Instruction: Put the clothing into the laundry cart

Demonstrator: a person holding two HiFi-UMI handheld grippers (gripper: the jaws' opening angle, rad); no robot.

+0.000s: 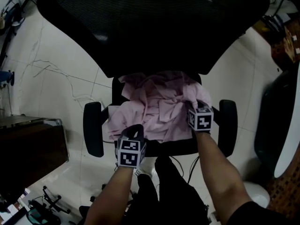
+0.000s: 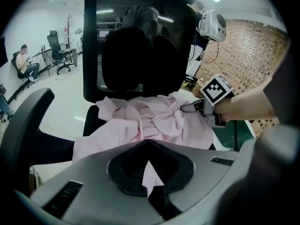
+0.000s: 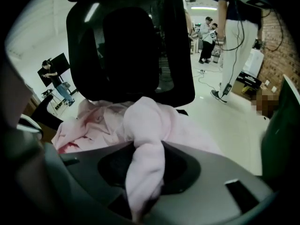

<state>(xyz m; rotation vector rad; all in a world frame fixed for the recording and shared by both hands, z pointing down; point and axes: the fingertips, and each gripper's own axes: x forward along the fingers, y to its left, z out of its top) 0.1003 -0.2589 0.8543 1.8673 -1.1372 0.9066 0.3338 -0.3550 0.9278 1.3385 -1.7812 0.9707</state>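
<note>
A heap of crumpled pink clothing (image 1: 159, 107) lies on the seat of a black office chair (image 1: 150, 27). My left gripper (image 1: 133, 131) is at the heap's near left edge. In the left gripper view a thin tip of pink fabric (image 2: 149, 175) is pinched between its jaws, so it is shut on the clothing. My right gripper (image 1: 195, 106) sits on the heap's right side. In the right gripper view a thick fold of the clothing (image 3: 145, 163) runs down between its closed jaws. The right gripper (image 2: 194, 108) also shows in the left gripper view, at the clothing's far right.
Black armrests (image 1: 93, 128) (image 1: 228, 125) flank the seat. A dark cabinet (image 1: 28, 149) stands on the left and a dark green tub-like thing (image 1: 276, 121) on the right. Cables (image 1: 56, 74) lie on the pale floor. People are farther back: one seated (image 2: 26, 62), one standing (image 3: 234, 41).
</note>
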